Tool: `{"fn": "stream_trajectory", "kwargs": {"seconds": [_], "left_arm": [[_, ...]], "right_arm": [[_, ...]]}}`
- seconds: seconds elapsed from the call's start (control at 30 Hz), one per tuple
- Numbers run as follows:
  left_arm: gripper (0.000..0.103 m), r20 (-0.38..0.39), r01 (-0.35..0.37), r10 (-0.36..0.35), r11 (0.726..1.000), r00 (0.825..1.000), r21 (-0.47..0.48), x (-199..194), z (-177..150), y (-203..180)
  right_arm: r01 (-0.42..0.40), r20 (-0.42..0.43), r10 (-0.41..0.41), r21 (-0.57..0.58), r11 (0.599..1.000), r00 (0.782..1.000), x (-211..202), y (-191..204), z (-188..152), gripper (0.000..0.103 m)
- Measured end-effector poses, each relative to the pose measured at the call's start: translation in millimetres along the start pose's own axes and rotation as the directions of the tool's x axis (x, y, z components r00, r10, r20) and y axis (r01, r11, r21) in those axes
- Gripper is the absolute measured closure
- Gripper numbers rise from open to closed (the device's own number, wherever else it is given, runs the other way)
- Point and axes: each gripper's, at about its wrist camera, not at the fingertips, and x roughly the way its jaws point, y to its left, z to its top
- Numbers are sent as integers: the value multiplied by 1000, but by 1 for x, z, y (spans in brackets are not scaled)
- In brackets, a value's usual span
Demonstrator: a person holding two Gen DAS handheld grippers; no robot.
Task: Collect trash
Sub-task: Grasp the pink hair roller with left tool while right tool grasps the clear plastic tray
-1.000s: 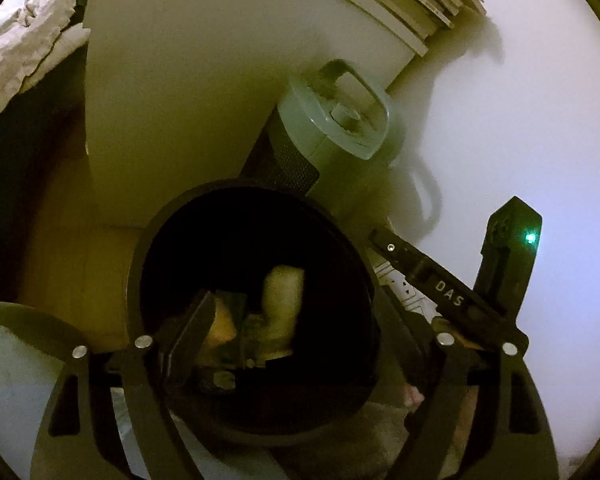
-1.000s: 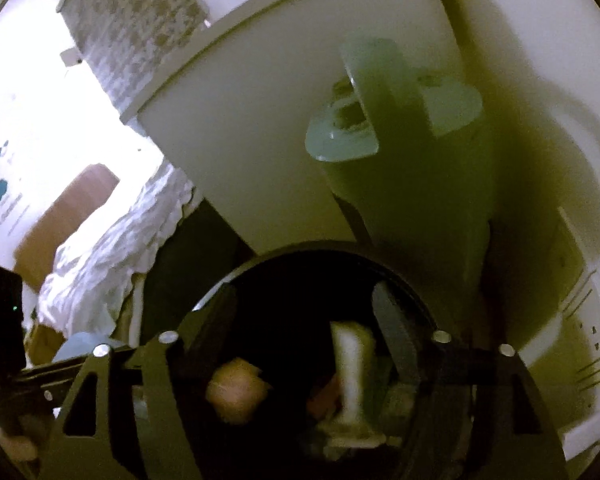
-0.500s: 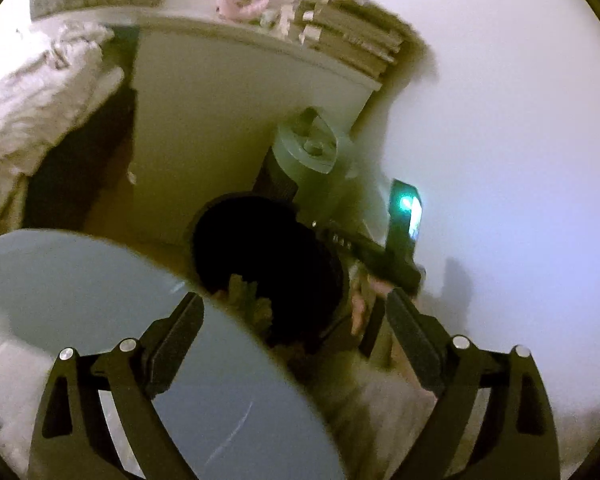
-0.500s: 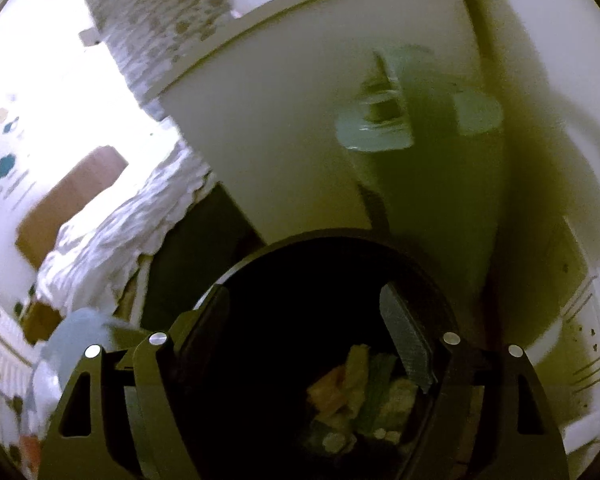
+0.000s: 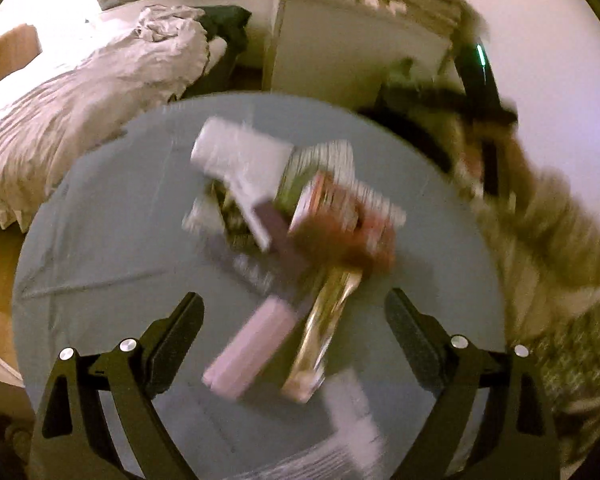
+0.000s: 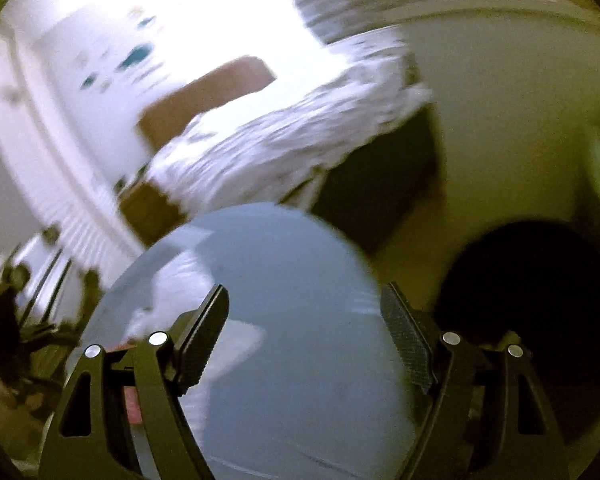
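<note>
My left gripper (image 5: 296,320) is open and empty above a round blue-grey table (image 5: 100,248). On the table lie blurred pieces of trash: a pink box (image 5: 252,352), a gold wrapper (image 5: 324,328), a red-and-white packet (image 5: 340,220) and a white spray bottle (image 5: 244,160). My right gripper (image 6: 304,320) is open and empty over the same table (image 6: 300,380). The black trash bin (image 6: 540,300) stands on the floor to its right. The bin's rim (image 5: 416,136) shows past the table's far edge in the left wrist view.
A bed with a rumpled white cover (image 5: 80,92) lies at the left. A pale cabinet (image 5: 340,52) stands behind the table against the wall. A fuzzy-sleeved arm (image 5: 540,220) holding the other gripper is at the right. White paper (image 5: 352,420) lies near the table's front.
Both grippers have swung away from the bin to over the table. Both views are blurred by the motion. The trash in the bin is out of sight.
</note>
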Motion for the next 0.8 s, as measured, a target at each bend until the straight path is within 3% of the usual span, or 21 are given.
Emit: {"fn": "stream_trajectory", "kwargs": {"seconds": [0.07, 0.1, 0.23, 0.33, 0.47, 0.6, 0.7, 0.73, 0.8], "left_arm": [[19, -12, -9, 9, 1000, 1000, 26, 4, -12, 5], [28, -24, -7, 8, 1000, 1000, 30, 9, -15, 9], [46, -44, -9, 8, 1000, 999, -20, 21, -22, 28], [49, -21, 28, -29, 997, 999, -65, 22, -28, 41], [49, 2, 42, -42, 998, 999, -48, 22, -35, 41], [51, 36, 37, -35, 998, 999, -42, 23, -39, 41], [66, 63, 63, -58, 995, 996, -82, 19, -40, 45], [69, 70, 67, -61, 993, 996, -96, 17, -41, 46], [70, 76, 63, -54, 992, 996, -109, 16, -41, 46]], "right_arm": [[-32, -47, 28, -77, 997, 998, 17, 36, 16, 26], [-50, -78, 40, -123, 991, 996, 30, 57, 26, 26], [-83, -179, 36, -263, 961, 983, 79, 125, 53, 26], [-79, -249, -11, -350, 933, 968, 125, 163, 65, 26], [-50, -326, -106, -435, 899, 939, 185, 190, 71, 26], [5, -362, -259, -572, 820, 896, 235, 206, 65, 26], [6, -420, -297, -569, 822, 858, 259, 200, 60, 56], [9, -430, -296, -555, 832, 853, 261, 192, 58, 60], [1, -420, -264, -530, 848, 868, 257, 187, 62, 68]]}}
